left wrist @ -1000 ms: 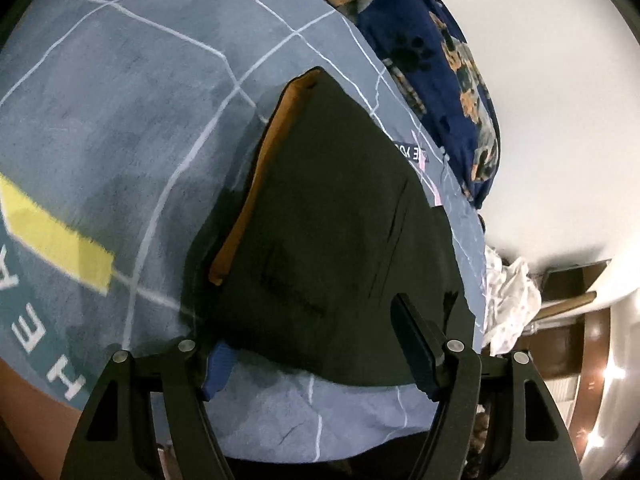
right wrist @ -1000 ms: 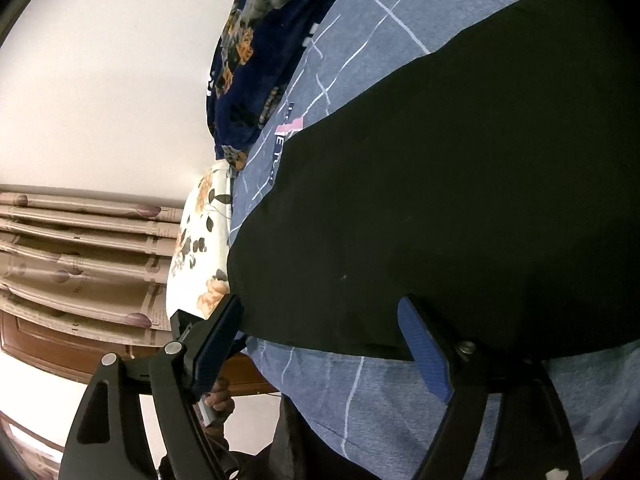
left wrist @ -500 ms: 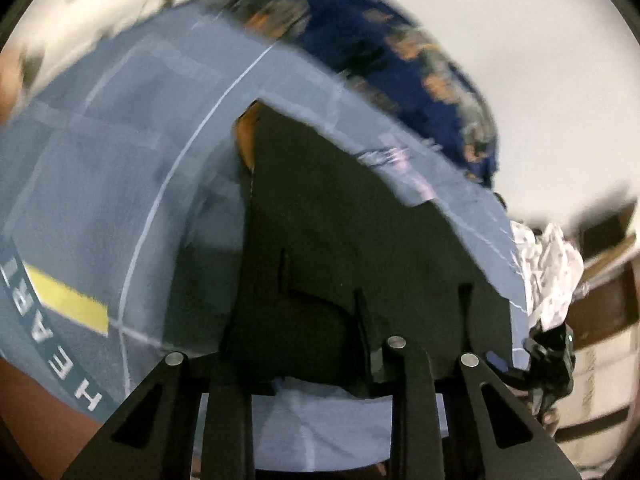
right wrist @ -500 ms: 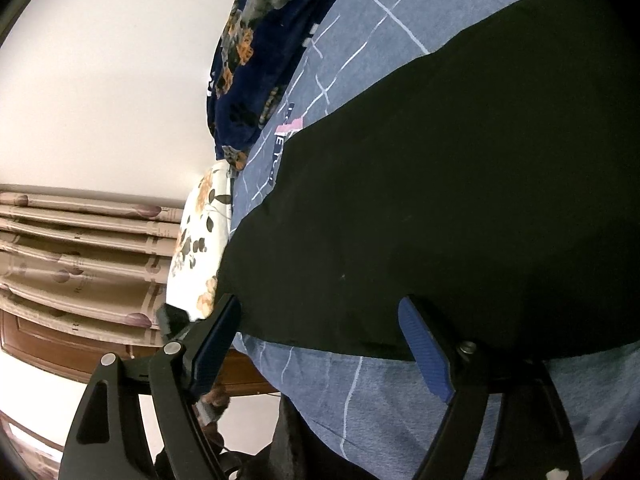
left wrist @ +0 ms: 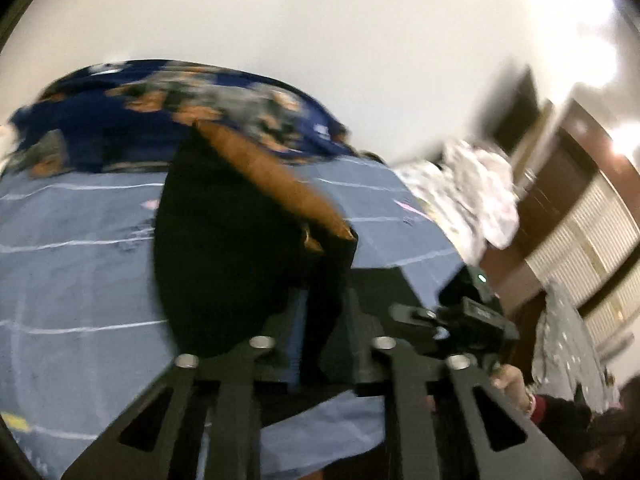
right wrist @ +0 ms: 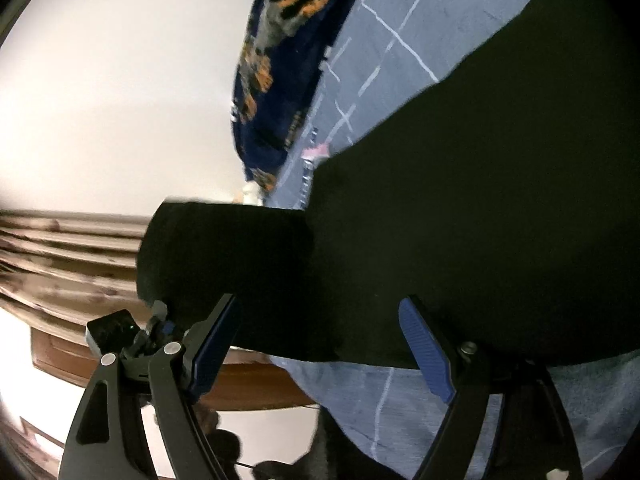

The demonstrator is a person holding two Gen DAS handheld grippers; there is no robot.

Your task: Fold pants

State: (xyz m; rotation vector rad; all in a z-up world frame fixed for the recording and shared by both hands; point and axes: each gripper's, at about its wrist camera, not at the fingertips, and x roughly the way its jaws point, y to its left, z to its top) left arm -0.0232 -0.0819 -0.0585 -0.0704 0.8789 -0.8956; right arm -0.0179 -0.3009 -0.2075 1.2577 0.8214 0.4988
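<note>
Left wrist view: the left gripper (left wrist: 320, 320) has just clenched on a fold of the black pants (left wrist: 224, 248), raising it off the bed (left wrist: 72, 264). Right wrist view: the right gripper (right wrist: 320, 344) stands released at the bed's near edge, the pants (right wrist: 460, 208) beyond its fingertips. Soft, light cloth will sag; best pinched at the edge.

I can read no text, label or number here. The blue bedsheet with white lines (right wrist: 404, 24) carries a small row of dark printed marks beside a pink patch, but from my right wrist view they are too small and blurred to make out.
</note>
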